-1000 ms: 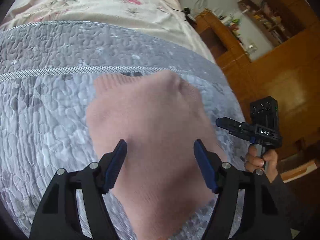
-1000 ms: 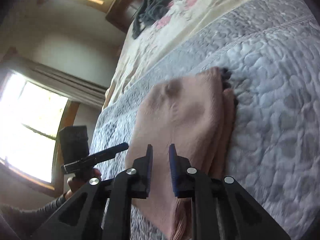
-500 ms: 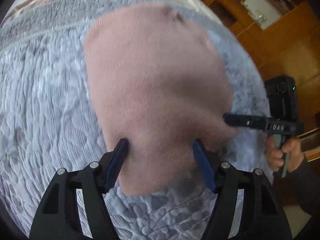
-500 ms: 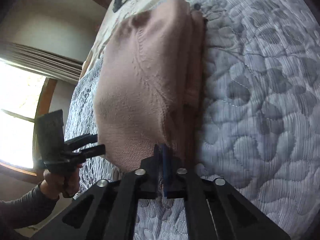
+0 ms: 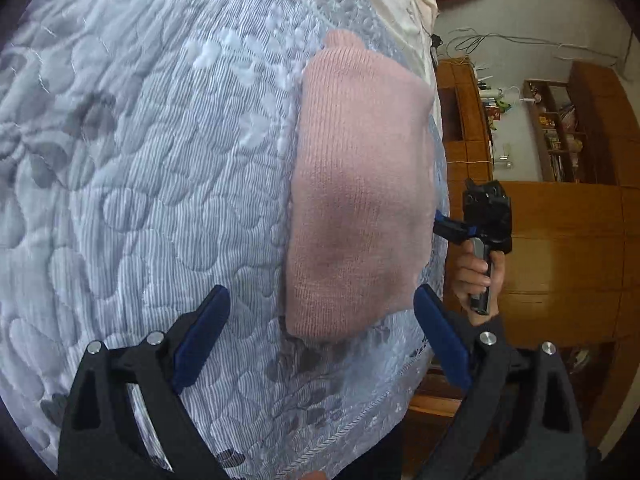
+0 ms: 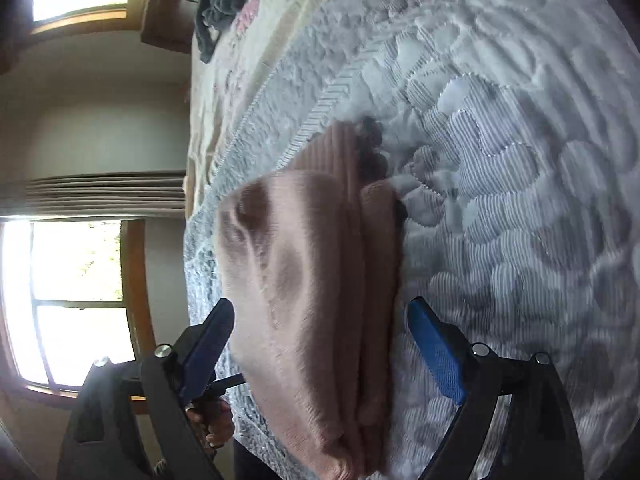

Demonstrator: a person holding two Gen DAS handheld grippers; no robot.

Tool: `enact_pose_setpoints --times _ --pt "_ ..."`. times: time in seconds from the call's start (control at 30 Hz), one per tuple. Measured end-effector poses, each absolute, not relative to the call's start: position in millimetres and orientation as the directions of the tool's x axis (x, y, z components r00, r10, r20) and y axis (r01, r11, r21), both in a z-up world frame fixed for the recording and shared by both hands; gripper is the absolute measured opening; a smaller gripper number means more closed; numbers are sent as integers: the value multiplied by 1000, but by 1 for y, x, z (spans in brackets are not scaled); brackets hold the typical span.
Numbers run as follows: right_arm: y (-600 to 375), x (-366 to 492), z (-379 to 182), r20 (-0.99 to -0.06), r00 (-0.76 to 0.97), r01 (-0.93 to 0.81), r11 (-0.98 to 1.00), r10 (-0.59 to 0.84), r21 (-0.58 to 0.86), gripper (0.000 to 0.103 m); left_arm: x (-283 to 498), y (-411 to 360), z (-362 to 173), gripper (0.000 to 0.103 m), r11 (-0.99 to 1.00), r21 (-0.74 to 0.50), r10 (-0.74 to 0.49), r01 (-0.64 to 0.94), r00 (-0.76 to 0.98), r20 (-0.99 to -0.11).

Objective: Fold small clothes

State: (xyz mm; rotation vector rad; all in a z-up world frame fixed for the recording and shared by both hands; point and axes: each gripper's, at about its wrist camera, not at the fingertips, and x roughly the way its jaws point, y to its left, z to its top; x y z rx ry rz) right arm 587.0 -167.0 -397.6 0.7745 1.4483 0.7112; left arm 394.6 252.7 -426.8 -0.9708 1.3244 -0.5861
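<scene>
Right wrist view: right tool (image 6: 320, 344) now spread, released folded pink sweater (image 6: 316, 280); left tool (image 5: 320, 336) stays spread, quilt (image 5: 140, 160) beneath.

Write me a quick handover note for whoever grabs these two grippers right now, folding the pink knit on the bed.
Left gripper: open, empty, hovering just short of the near edge of the pink knit garment.
Right gripper: open, jaws spread either side of the garment, gripping nothing.
Garment: lies folded in stacked layers on the grey quilted bedspread, close to the bed's edge.
Done: the fold looks laid down, both grippers free.
Left: check the layered edges sit even. A dark garment lies further up the bed, possibly next.
</scene>
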Motion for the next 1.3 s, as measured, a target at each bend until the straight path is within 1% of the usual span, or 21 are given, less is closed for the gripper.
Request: enact_pose_setpoints --times 0.1,0.23,0.37,0.43,0.53,0.6,0.63,0.67,0.7,0.73,0.77,0.8,0.83,0.87,0.93,1.03,1.13,1.3 --pt "-159 594 -408 -588 -8 11 588 809 809 89 409 241 -440 92 483 -863 -849 -145 165 -503" --pt "-149 603 -410 -573 -16 -17 572 820 820 89 416 234 -446 92 397 -910 -896 -120 167 -412" --pt "-132 610 -414 -564 -27 -44 563 825 825 89 415 214 -451 92 342 -937 -927 -78 139 -349" --pt "-128 612 -415 -549 -31 -56 547 835 835 88 412 203 -452 92 335 -940 -933 -60 117 -340" --pt "-116 615 -416 -531 -29 -67 529 847 846 87 414 190 -453 92 347 -937 -932 -47 97 -350" --pt "-112 617 -418 -532 -24 -62 530 847 846 83 412 184 -451 91 365 -930 -925 -45 96 -367" --pt "-111 618 -418 -530 -19 -57 529 848 847 80 408 181 -448 86 390 -920 -915 -44 94 -392" --pt "-110 617 -418 -530 -17 -55 528 848 847 71 407 177 -446 82 423 -906 -901 -37 90 -424" --pt "-109 617 -418 -531 -13 -50 530 847 846 60 405 173 -444 74 450 -893 -888 -32 90 -451" --pt "-112 616 -418 -526 -7 -44 525 850 850 54 402 169 -440 66 468 -883 -878 -37 94 -469" --pt "-114 615 -419 -521 2 -39 521 853 853 49 403 174 -444 61 473 -879 -874 -53 100 -476" --pt "-116 614 -418 -522 12 -39 522 853 852 46 402 175 -446 54 468 -881 -874 -77 107 -474" --pt "-116 612 -417 -524 21 -42 524 852 850 45 401 179 -447 49 462 -882 -876 -91 111 -470" --pt "-116 610 -416 -527 30 -42 528 849 848 44 401 181 -447 47 463 -882 -875 -93 113 -471" --pt "-118 608 -412 -527 46 -43 529 849 848 43 399 182 -443 39 474 -876 -869 -87 113 -481" --pt "-118 603 -404 -527 67 -45 530 847 847 42 400 189 -433 32 492 -867 -859 -77 119 -498" --pt "-113 597 -388 -510 82 -59 515 856 855 41 401 185 -413 29 514 -857 -848 -40 125 -515" --pt "-98 578 -363 -490 86 -86 497 867 864 40 388 193 -378 29 527 -850 -839 -1 159 -520"
